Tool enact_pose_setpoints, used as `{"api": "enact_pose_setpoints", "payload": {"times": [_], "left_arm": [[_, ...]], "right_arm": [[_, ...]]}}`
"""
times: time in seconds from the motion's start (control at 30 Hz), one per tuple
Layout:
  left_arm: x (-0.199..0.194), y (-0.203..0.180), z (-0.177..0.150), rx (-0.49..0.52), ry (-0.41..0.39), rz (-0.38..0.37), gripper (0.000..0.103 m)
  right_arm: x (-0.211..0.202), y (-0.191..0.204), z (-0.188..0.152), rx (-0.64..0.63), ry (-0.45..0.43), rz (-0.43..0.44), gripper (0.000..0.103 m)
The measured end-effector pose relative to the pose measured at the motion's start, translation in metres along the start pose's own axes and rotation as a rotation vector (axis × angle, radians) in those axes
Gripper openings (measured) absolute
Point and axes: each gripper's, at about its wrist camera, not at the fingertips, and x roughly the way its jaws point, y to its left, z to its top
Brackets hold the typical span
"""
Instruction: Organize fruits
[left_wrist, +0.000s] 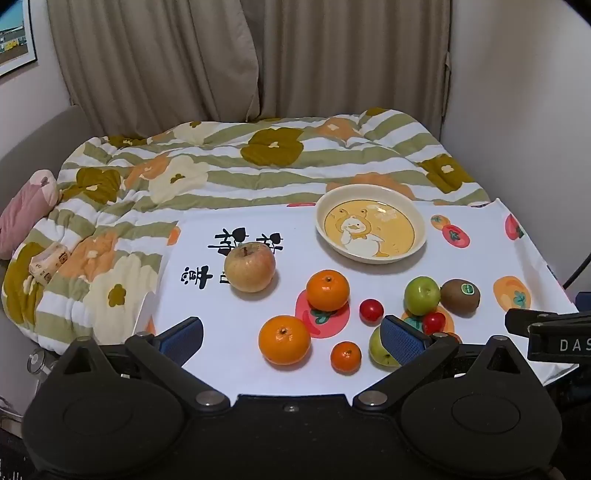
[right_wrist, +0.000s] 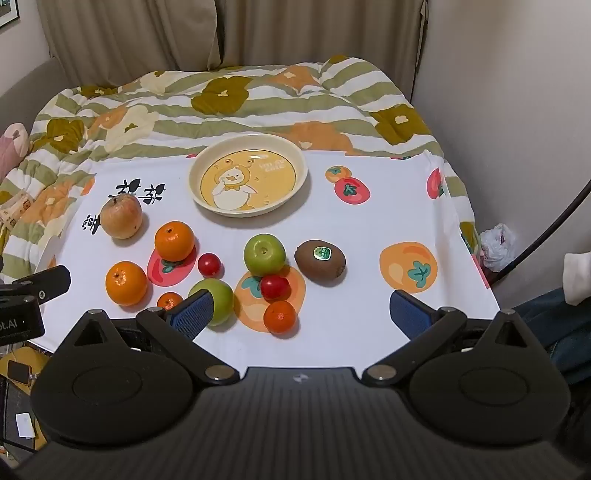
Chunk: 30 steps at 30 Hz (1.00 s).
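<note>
Both tools hung back at the near edge of the white fruit-print cloth covering the counter: the left hand-held gripper and the right hand-held gripper each stood wide open, holding nothing. The fruits lay loose on the cloth, a yellow-red apple, oranges, green apples, small red tomatoes and a brown stickered kiwi, all near the empty cream duck-print plate at the far side. Round fruit packed this close would likely roll if a finger nudged a neighbour; the cloth overhanging the bed could also drag.
</note>
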Motion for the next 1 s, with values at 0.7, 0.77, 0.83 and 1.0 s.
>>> {"api": "enact_pose_setpoints", "payload": {"times": [0.7, 0.77, 0.83, 1.0], "left_arm": [[0.0024, 0.0042, -0.0018, 0.003, 0.014, 0.000, 0.103], [0.0026, 0.0040, -0.0019, 0.002, 0.013, 0.001, 0.103], [0.0024, 0.0041, -0.0020, 0.002, 0.012, 0.001, 0.103], [0.0019, 0.0041, -0.0021, 0.002, 0.010, 0.000, 0.103]], "right_arm": [[-0.0013, 0.0031, -0.0027, 0.002, -0.004, 0.003, 0.103], [-0.0013, 0.0031, -0.0029, 0.003, -0.005, 0.003, 0.103], [-0.0011, 0.0032, -0.0031, 0.006, -0.003, 0.002, 0.103], [-0.0019, 0.0031, -0.0039, 0.004, -0.004, 0.004, 0.103]]}}
